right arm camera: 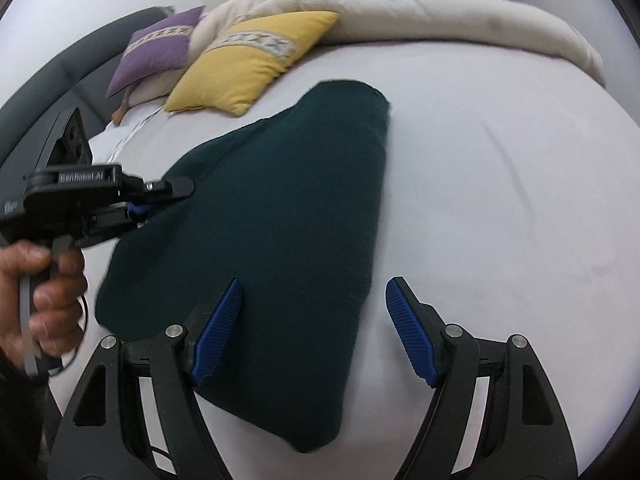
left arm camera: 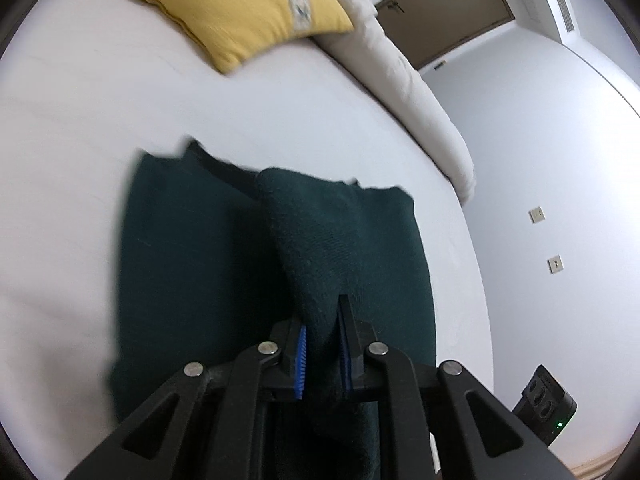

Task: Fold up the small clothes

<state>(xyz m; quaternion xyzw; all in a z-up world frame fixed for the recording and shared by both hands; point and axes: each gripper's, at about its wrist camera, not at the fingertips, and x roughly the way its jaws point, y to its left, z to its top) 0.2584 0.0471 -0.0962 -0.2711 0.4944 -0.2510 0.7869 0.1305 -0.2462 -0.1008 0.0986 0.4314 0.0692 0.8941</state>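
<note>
The dark green knit garment [right arm camera: 280, 216] lies on the white bed sheet [right arm camera: 500, 200], partly doubled over, and the left gripper [left arm camera: 322, 354] pinches a raised ridge of it between its blue pads [left arm camera: 301, 360], while the right gripper [right arm camera: 314, 332] hangs spread wide over the near hem, gripping nothing. The likeliest failure, as I judge it, is the thick knit sliding out of that single pinch mid-fold — only one side is held, so the free side may drag, bunch or land skewed. Carried too far, the fold could reach the yellow cushion [right arm camera: 248, 64] near the garment's far end.
</note>
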